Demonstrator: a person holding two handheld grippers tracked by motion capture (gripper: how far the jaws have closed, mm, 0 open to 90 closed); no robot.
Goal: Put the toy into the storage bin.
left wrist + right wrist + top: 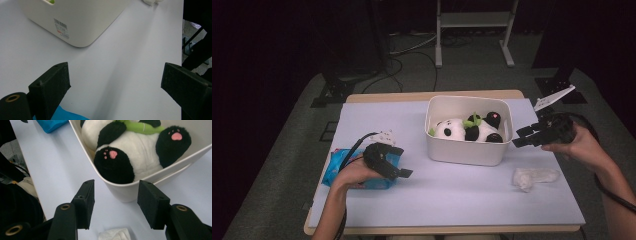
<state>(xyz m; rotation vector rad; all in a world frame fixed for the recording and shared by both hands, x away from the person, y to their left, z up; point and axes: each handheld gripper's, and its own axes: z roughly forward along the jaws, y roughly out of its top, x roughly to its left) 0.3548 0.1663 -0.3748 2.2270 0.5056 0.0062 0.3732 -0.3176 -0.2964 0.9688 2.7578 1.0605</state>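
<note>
High view, read from left to right. The left gripper (398, 171) is resting low over the tabletop (452, 195) beside a blue packet (337, 170), its jaws standing wide with nothing between them; in the left gripper view they are framing bare surface, with the bin's labelled wall farther ahead. At centre, the white bin (464, 152) is holding a plush panda (462, 129), which is lying on its side with its long axis running along the length of the bin. In the right gripper view the panda's black hind paws (113, 165) are facing the camera, just inside the near corner of the bin (125, 192). To the right, the right gripper (521, 141) is hovering just off the bin's right end, jaws partly open and empty, pointing leftward toward that corner. A crumpled white tissue (534, 176) is lying on the tabletop below this gripper. The right gripper is by far the nearer to the panda; judging from this, the rim still stands between jaws and toy, so an approach would have to come over it.
</note>
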